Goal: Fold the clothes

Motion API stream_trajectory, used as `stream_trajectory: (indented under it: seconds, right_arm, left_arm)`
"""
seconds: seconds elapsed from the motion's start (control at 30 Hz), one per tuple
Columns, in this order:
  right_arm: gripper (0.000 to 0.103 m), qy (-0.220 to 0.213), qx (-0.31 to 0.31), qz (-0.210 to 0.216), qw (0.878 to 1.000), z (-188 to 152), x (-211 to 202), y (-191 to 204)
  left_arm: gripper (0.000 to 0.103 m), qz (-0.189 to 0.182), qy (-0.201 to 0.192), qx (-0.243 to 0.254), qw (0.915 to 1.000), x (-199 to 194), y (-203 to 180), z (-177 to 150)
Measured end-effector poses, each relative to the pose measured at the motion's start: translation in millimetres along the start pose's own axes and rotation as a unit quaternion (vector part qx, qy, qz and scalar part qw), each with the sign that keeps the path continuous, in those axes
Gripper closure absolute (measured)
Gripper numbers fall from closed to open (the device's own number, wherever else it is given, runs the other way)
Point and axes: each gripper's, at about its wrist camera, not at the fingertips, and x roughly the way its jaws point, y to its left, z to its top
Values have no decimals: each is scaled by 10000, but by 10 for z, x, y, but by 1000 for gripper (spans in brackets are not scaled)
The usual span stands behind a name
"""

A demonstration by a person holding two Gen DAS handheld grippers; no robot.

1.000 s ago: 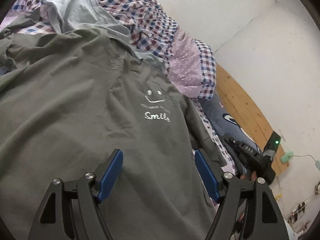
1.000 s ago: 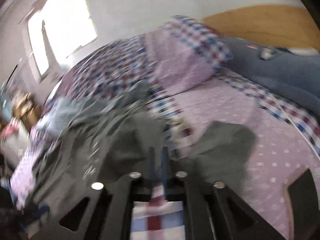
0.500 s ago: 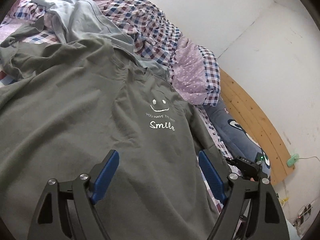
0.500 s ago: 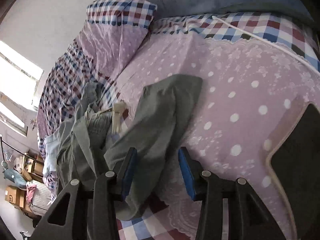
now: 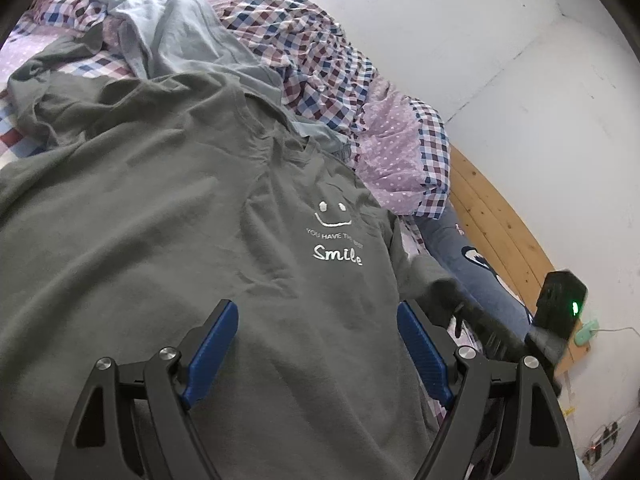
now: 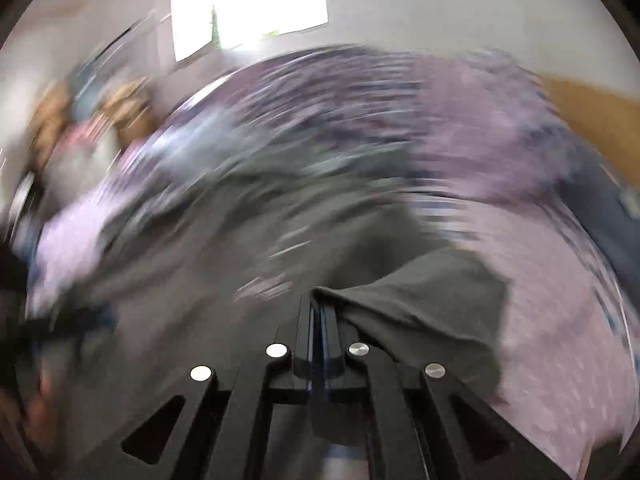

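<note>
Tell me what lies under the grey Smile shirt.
The grey shirt lies over a light blue garment and checked bedding. Whatever is beneath its middle is covered.

- The left gripper [image 5: 316,336] hangs with its jaws wide apart over the flat front of the grey T-shirt [image 5: 168,240]; nothing stands between them.
- Behind the collar, a rumpled light-grey garment [image 5: 180,36] and the bunched checked quilt [image 5: 320,64] rise as a barrier.
- The right gripper [image 5: 560,304] crowds the sleeve side.
- The right wrist view is too blurred to judge gaps.
</note>
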Motion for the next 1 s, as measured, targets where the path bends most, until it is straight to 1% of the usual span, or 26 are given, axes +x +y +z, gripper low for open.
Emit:
stream_trajectory:
  seconds: [0.07, 0.1, 0.17, 0.23, 0.27, 0.3, 0.37, 0.43, 0.5, 0.53, 0.6, 0.63, 0.67, 0.73, 0.8, 0.87, 0.9, 0.97, 1.0]
  right_arm:
    - [99, 370, -731, 243, 9963, -86, 150, 373]
    - [94, 478, -917, 268, 9943, -124, 191, 461]
    - [84, 588, -995, 367, 9926, -172, 214, 495]
    - [64, 610, -965, 496, 9922, -195, 200, 484]
    - [59, 566, -898, 551, 9928, -184, 182, 461]
    - [56, 527, -847, 575, 9933, -175, 149, 428]
    - [56, 451, -750, 614, 9943, -157, 78, 358]
    - [56, 407, -414, 805, 9951, -144, 32, 243]
    - [55, 400, 128, 1121, 9928, -112, 14, 58]
    - [55, 403, 467, 1309, 9895, -117, 17, -39]
    - [54, 410, 1164, 1689, 9779, -135, 28, -233]
    - [54, 425, 1542, 1761, 9713, -161, 40, -329]
    - [54, 448, 1925, 1720, 9651, -200, 55, -425]
    - [54, 425, 2309, 1552, 9596, -247, 62, -526]
    - [54, 306, 2634, 1301, 9554, -281, 41, -625]
    - [54, 175, 3165, 1255, 9401, -353, 37, -763]
    - [53, 91, 3613, 1326, 9229, -432, 54, -864]
    - [53, -62, 4510, 1472, 8803, -617, 98, -1069]
    - [53, -124, 4921, 1529, 8569, -717, 121, -1165]
  left_arm:
    - [18, -7, 19, -100, 9999, 1, 37, 12]
    - [18, -10, 30, -175, 9998, 3, 67, 22]
    - [18, -24, 37, -276, 9996, 3, 107, 32]
    - [18, -26, 44, -328, 9994, 5, 126, 42]
    - [18, -23, 54, -333, 9994, 11, 127, 44]
    - [18, -20, 65, -336, 9994, 17, 127, 47]
    - [18, 6, 77, -296, 9995, 28, 115, 43]
    - [18, 26, 86, -266, 9996, 33, 110, 40]
    - [18, 33, 87, -273, 9996, 34, 113, 38]
    - [18, 37, 91, -276, 9996, 36, 114, 38]
    - [18, 61, 109, -246, 9996, 46, 107, 33]
    - [18, 54, 116, -229, 9997, 50, 99, 30]
    - [18, 46, 122, -213, 9997, 53, 91, 27]
    - [18, -7, 150, -187, 9997, 57, 76, 19]
    - [18, -48, 168, -164, 9997, 54, 56, 11]
    - [18, -75, 169, -163, 9997, 47, 50, 9]
    - [18, -83, 172, -181, 9997, 47, 53, 10]
    - [18, -96, 179, -218, 9996, 48, 59, 13]
    - [18, -103, 186, -234, 9995, 49, 62, 14]
